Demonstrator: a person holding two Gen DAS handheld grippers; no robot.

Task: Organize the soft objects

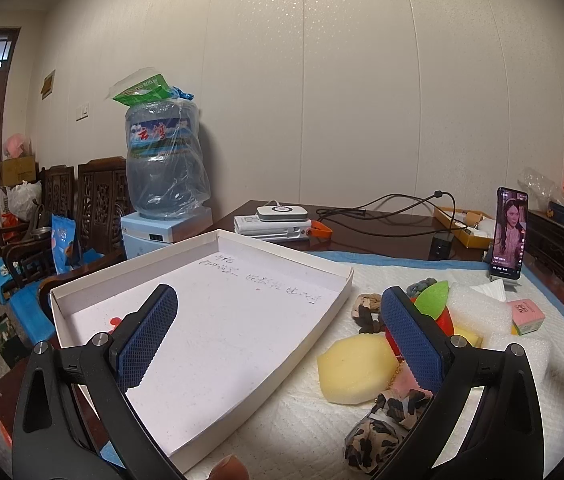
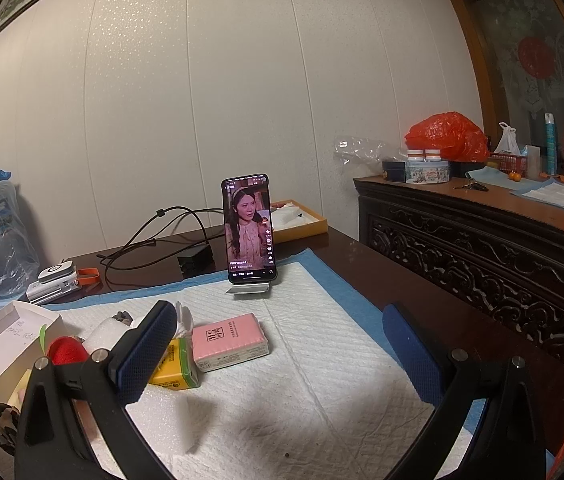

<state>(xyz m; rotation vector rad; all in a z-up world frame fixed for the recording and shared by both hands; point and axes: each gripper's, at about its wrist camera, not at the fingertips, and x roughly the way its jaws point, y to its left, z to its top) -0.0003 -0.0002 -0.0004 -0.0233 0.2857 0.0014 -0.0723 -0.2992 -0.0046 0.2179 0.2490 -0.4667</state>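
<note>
A shallow white tray (image 1: pixel 345 280) lies empty on the left of the white pad. To its right sits a pile of soft things: a yellow sponge (image 1: pixel 355 368), a leopard scrunchie (image 1: pixel 381 432), a second patterned scrunchie (image 1: pixel 367 312), white foam pieces (image 1: pixel 481 312), a red ball with a green leaf (image 1: pixel 435 300). My left gripper (image 1: pixel 278 336) hangs open over the tray's right edge, holding nothing. In the right wrist view a pink tissue pack (image 2: pixel 228 342) and a yellow pack (image 2: pixel 176 368) lie beside the left finger. My right gripper (image 2: pixel 278 352) stands open above the bare pad.
A phone (image 2: pixel 249 228) stands upright on a stand at the pad's far edge. Behind it are cables (image 1: pixel 381 210), a black charger (image 2: pixel 196 260) and a yellow box (image 2: pixel 301 220). A water bottle (image 1: pixel 164 156) stands far left. A carved dark cabinet (image 2: pixel 481 264) borders the right side.
</note>
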